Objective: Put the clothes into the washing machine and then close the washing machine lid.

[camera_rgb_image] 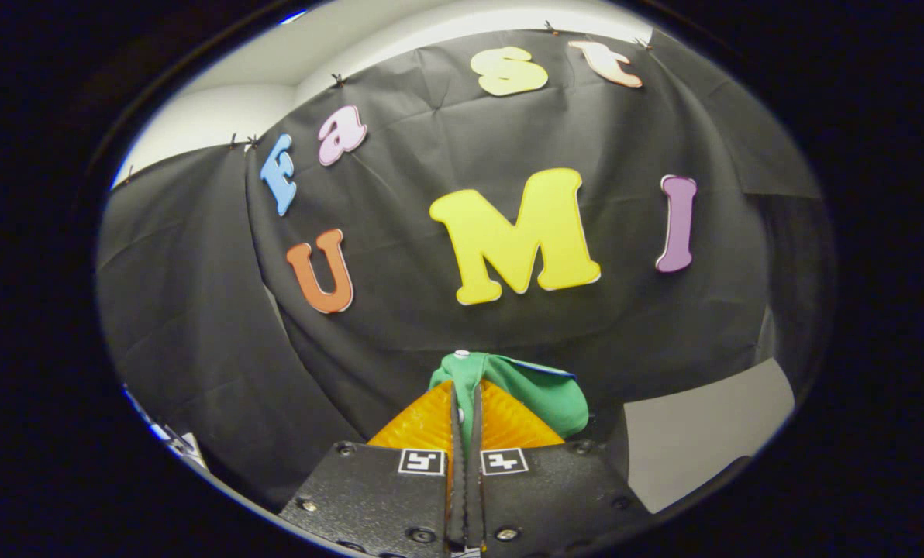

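Observation:
My gripper [466,391] is shut on a green piece of clothing [539,391], held up in the air in front of the black cloth wall. The cloth is pinched between the two fingers, bunches over their tips and hangs down past the right finger. A thin blue-and-white edge shows along the top of the garment.
The black cloth wall [462,310] hangs close ahead of the fingers. A pale grey surface [702,434] lies low to the right, beyond the right finger. A white wall [222,116] rises above the cloth at the upper left.

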`<state>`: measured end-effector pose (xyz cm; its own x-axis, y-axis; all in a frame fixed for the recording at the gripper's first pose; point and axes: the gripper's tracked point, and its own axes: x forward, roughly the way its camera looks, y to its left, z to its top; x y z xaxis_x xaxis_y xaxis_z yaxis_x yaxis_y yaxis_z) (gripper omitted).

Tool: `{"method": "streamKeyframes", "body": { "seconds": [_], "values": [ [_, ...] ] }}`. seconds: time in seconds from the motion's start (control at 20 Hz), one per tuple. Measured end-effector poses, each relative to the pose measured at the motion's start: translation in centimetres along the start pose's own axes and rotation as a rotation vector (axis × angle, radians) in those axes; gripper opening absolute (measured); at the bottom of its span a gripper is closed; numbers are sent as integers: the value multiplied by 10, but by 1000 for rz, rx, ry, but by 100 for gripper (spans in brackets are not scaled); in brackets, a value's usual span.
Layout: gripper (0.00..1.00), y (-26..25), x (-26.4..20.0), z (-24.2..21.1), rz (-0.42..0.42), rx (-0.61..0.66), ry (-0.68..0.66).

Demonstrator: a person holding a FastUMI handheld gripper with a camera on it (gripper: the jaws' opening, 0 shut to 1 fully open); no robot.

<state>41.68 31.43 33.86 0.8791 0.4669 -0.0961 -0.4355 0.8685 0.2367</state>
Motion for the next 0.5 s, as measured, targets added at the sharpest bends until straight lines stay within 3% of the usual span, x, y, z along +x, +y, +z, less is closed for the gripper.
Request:
{"method": "streamKeyframes", "body": {
  "seconds": [0.5],
  "values": [
    [4, 1, 85, -102, -25, 32, 191]
  ]
}}
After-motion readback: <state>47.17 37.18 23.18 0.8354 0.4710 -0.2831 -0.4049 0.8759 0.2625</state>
